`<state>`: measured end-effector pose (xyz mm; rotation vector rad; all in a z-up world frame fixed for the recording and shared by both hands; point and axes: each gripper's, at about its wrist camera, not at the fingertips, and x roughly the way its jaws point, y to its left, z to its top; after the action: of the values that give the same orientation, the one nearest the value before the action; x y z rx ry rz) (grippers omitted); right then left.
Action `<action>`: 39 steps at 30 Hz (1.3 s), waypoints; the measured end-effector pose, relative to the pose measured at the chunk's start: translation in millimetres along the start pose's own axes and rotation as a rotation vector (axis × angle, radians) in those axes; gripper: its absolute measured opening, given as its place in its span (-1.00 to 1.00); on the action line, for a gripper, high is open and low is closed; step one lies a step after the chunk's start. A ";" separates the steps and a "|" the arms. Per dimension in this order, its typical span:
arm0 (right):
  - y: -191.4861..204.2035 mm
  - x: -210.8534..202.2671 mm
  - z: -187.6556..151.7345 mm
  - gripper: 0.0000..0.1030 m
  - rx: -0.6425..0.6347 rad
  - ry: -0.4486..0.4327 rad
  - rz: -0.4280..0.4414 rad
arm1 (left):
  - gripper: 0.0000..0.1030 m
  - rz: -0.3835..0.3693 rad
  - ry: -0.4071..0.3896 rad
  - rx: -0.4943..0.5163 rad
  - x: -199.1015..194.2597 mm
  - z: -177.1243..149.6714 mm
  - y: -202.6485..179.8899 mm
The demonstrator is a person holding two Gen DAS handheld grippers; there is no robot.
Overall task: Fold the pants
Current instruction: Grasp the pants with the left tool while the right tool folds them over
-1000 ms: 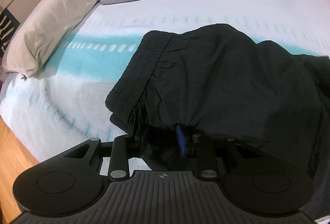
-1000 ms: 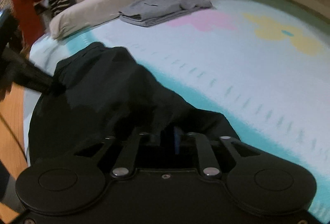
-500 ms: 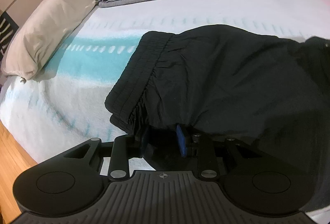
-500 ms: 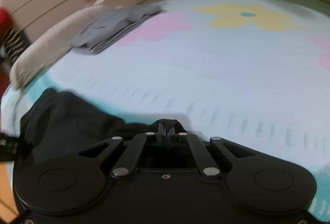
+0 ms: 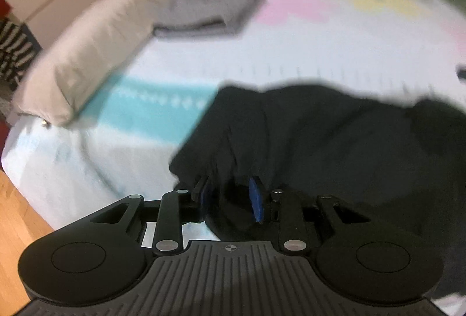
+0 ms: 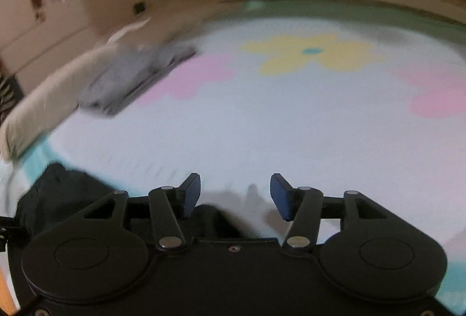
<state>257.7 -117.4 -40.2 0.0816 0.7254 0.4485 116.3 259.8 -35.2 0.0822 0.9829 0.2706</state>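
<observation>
The right gripper had just opened, empty over the bed, releasing the pants; the left gripper pinched the waistband — one fold laid.

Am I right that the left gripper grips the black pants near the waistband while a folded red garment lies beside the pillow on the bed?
Not quite: the folded garment beside the pillow is grey, not red, as the left wrist view shows. The rest holds: the left gripper grips the black pants near the waistband, on the bed.
</observation>
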 end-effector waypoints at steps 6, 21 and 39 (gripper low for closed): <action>-16.0 -31.8 -10.0 -0.60 -0.028 0.061 -0.008 | -0.45 -0.131 -0.069 0.015 -16.5 4.8 -28.9; 13.8 28.3 -37.3 -0.65 -0.155 0.174 -0.026 | -0.44 -0.155 0.083 0.202 11.7 -34.9 -78.3; 21.1 32.6 -17.2 0.21 -0.109 0.100 0.032 | -0.41 -0.039 0.126 -0.137 31.5 -20.8 -2.4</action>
<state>260.1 -85.9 -68.7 -0.0318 0.7971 0.5244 116.0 264.7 -72.6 -0.0796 1.0871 0.3090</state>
